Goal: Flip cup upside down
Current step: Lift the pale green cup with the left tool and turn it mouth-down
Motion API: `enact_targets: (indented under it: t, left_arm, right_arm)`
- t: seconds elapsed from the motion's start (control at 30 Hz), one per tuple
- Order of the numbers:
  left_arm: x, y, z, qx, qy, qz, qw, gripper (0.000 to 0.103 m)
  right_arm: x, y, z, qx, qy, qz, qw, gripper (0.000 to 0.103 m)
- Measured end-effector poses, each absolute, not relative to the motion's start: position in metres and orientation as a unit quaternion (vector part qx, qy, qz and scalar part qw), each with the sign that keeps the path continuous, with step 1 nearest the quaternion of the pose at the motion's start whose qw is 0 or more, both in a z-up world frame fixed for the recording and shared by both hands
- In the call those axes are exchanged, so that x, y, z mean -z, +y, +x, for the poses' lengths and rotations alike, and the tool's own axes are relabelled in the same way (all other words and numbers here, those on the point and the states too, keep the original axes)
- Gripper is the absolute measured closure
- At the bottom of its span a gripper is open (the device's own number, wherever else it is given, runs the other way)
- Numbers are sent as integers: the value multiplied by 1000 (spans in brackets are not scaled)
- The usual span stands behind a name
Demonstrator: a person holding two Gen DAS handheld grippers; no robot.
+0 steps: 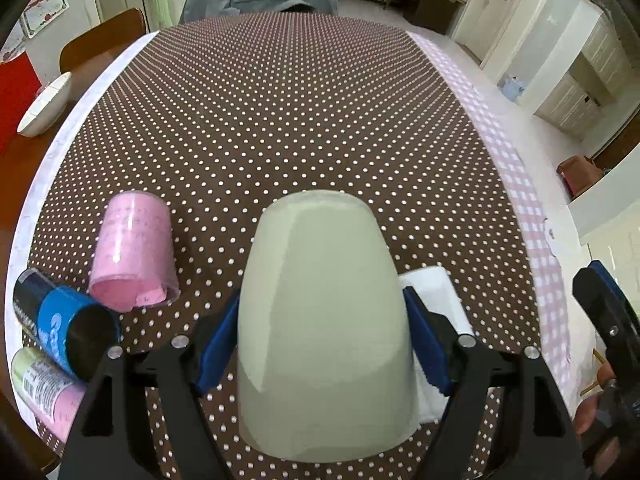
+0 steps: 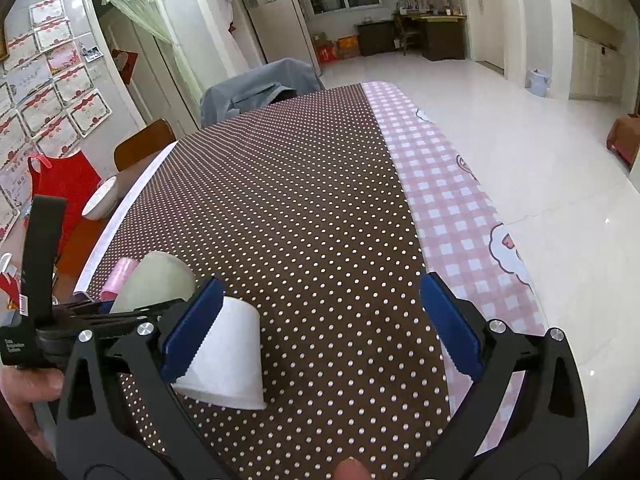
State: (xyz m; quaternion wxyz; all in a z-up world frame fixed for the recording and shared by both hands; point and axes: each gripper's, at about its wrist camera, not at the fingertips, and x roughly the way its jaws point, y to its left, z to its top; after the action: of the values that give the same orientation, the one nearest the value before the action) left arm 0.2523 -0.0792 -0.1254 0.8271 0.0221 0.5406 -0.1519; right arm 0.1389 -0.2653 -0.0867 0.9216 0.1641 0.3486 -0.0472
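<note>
The left hand-held gripper (image 1: pixel 322 344) pinches the smooth, slippery, stiff cup (image 1: pixel 324 320) mid-wall; the right hand-held gripper (image 2: pixel 320 328) gapes empty.

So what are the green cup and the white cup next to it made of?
The green cup looks like glazed ceramic or hard plastic: smooth, opaque, with soft glossy highlights. The white cup looks like paper or thin plastic: matte, thin rim. Neither is certain from looks alone.
</note>
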Motion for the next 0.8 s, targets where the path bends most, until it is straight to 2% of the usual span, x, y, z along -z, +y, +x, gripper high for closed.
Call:
enact_targets:
  t: [0.4,0.8]
  left_arm:
    - [103,-57,184,160,512,4,844,27]
    - [132,-52,134,158,512,-6,844,27]
  right_arm:
    - [79,-256,90,43,327,163,930,6]
    - [85,-256,42,55,313,160,935,6]
